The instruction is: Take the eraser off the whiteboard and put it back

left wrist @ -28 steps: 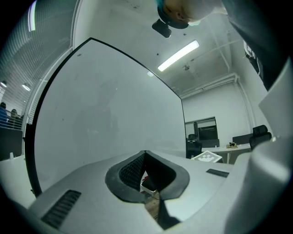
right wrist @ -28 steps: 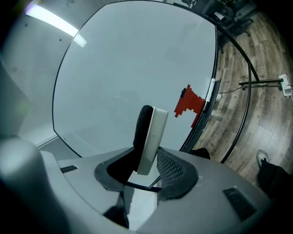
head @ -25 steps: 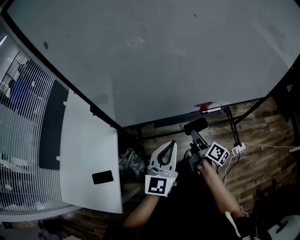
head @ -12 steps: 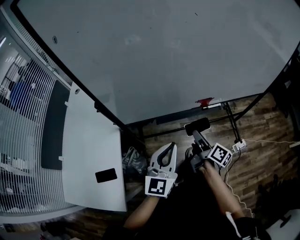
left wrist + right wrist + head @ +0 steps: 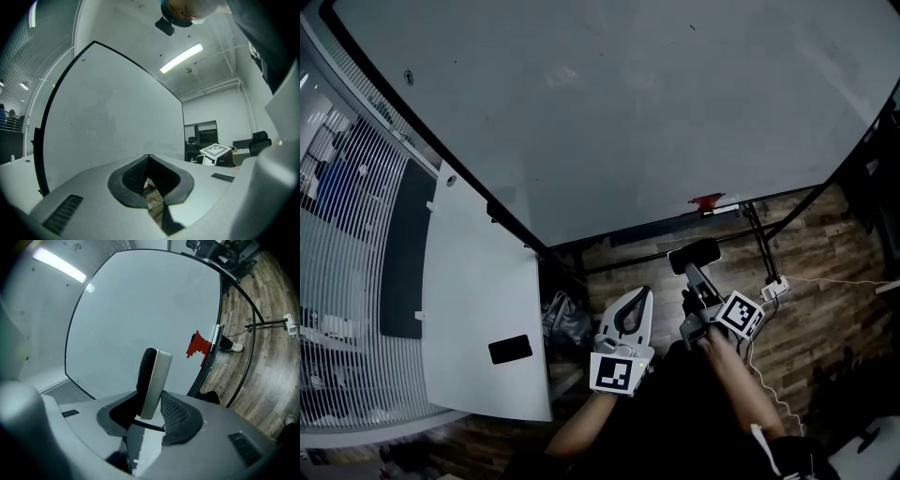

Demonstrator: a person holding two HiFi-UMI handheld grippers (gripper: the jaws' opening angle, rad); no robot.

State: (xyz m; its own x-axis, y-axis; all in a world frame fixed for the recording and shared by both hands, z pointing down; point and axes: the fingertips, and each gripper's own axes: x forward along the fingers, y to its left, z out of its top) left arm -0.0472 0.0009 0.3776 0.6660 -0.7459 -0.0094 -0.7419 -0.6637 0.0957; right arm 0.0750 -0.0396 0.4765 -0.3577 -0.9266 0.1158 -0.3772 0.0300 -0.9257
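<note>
Eraser (image 5: 152, 376) off the whiteboard (image 5: 609, 112), gripped by the right tongs (image 5: 151, 405).
The right tongs pinch the eraser on edge, apart from the whiteboard, near its lower edge; the left tongs (image 5: 148, 158) are pressed together, empty.

The whiteboard (image 5: 609, 103) has a smooth, faintly glossy pale surface inside a dark matt frame, and the floor (image 5: 834, 319) below it looks like wood planks with a dull, grained finish. The eraser (image 5: 157, 376) shows a smooth white back that looks like plastic and a dark, soft, felt-like face. The left gripper (image 5: 149, 161) and the right gripper (image 5: 152, 404) both have matt pale-grey shells that look like plastic, with dark pads (image 5: 180, 413) bearing a fine, rough cross-hatched texture.
</note>
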